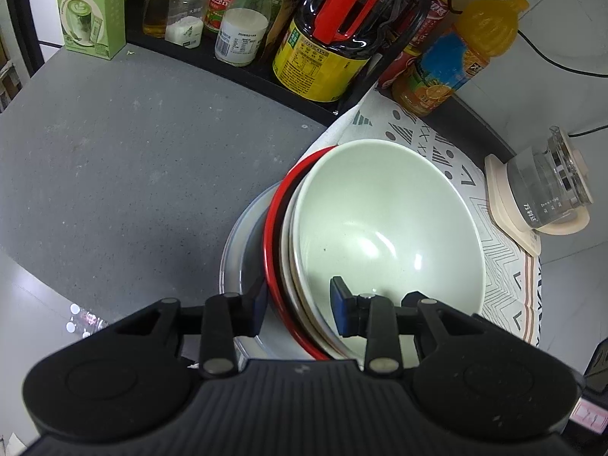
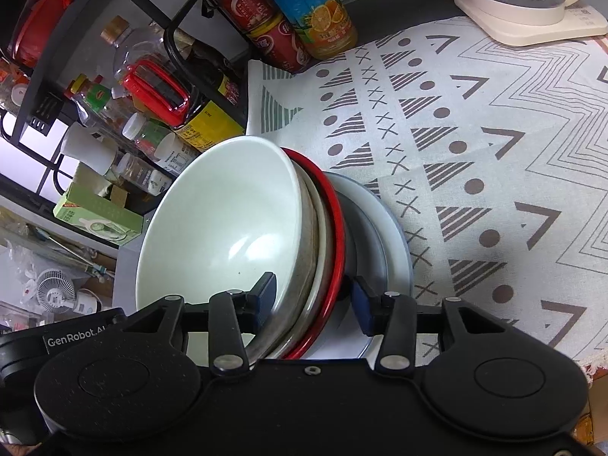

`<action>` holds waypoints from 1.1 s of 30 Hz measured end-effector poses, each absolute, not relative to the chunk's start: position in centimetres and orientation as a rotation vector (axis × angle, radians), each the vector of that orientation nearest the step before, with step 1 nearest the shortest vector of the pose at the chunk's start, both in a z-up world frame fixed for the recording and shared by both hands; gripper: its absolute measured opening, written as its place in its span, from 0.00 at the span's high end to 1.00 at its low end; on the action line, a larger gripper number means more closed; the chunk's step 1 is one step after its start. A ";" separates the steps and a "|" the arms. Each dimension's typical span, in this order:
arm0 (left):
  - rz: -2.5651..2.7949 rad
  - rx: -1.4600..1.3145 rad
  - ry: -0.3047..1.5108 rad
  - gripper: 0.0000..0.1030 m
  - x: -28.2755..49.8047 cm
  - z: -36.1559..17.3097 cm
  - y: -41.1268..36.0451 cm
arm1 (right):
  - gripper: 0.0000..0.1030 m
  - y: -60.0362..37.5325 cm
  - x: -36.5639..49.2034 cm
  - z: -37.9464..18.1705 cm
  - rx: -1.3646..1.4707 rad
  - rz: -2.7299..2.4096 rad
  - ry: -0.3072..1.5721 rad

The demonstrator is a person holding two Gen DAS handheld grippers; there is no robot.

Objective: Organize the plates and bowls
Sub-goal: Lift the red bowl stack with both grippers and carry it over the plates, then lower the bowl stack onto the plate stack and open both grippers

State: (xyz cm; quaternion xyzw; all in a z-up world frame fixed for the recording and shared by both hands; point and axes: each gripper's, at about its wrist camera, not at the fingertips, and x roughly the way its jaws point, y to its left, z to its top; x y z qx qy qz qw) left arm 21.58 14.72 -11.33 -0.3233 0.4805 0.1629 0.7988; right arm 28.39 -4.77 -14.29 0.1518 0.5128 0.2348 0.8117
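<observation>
A stack of dishes stands on the counter: a pale green bowl (image 1: 383,224) on top, a beige dish and a red-rimmed bowl (image 1: 274,228) under it, and a grey-white plate (image 1: 235,250) at the bottom. My left gripper (image 1: 298,311) straddles the near rims of the stacked bowls, one finger inside the green bowl, one outside the red rim. In the right wrist view the same green bowl (image 2: 228,228), red-rimmed bowl (image 2: 334,212) and plate (image 2: 391,235) show. My right gripper (image 2: 315,304) straddles the bowl rims likewise. Both sets of jaws are closed onto the stack.
A black rack (image 1: 243,72) with oil, sauce and spice bottles lines the back. A green carton (image 1: 91,7) stands at its left. An orange juice bottle (image 1: 456,57) and a glass kettle on a cream base (image 1: 547,190) stand on the patterned cloth (image 2: 475,133). Grey counter (image 1: 133,159) lies left.
</observation>
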 end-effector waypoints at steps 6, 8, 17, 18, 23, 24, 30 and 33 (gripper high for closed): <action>0.416 -0.621 0.997 0.48 21.7 -9.9 14.5 | 0.40 -5.4 28.1 -13.4 0.338 0.541 1.066; 0.432 -0.613 0.985 0.38 21.6 -9.5 14.3 | 0.36 -5.9 27.9 -12.7 0.326 0.551 1.035; 0.466 -0.593 0.939 0.26 20.9 -8.4 11.4 | 0.10 -10.0 27.7 -11.0 0.290 0.546 0.938; 0.466 -0.598 0.938 0.26 20.8 -8.2 11.1 | 0.08 -10.5 27.7 -10.8 0.279 0.541 0.927; 0.510 -0.571 0.897 0.22 19.8 -7.1 8.9 | 0.02 -12.4 27.0 -9.8 0.230 0.525 0.856; 0.514 -0.567 0.893 0.22 19.6 -6.9 8.5 | 0.02 -12.7 26.9 -9.5 0.220 0.525 0.846; 0.500 -0.545 0.864 0.21 18.1 -5.3 7.1 | 0.00 -14.8 25.7 -7.8 0.213 0.506 0.772; 0.475 -0.534 0.855 0.21 17.6 -4.9 6.9 | 0.00 -15.5 25.0 -7.2 0.226 0.475 0.745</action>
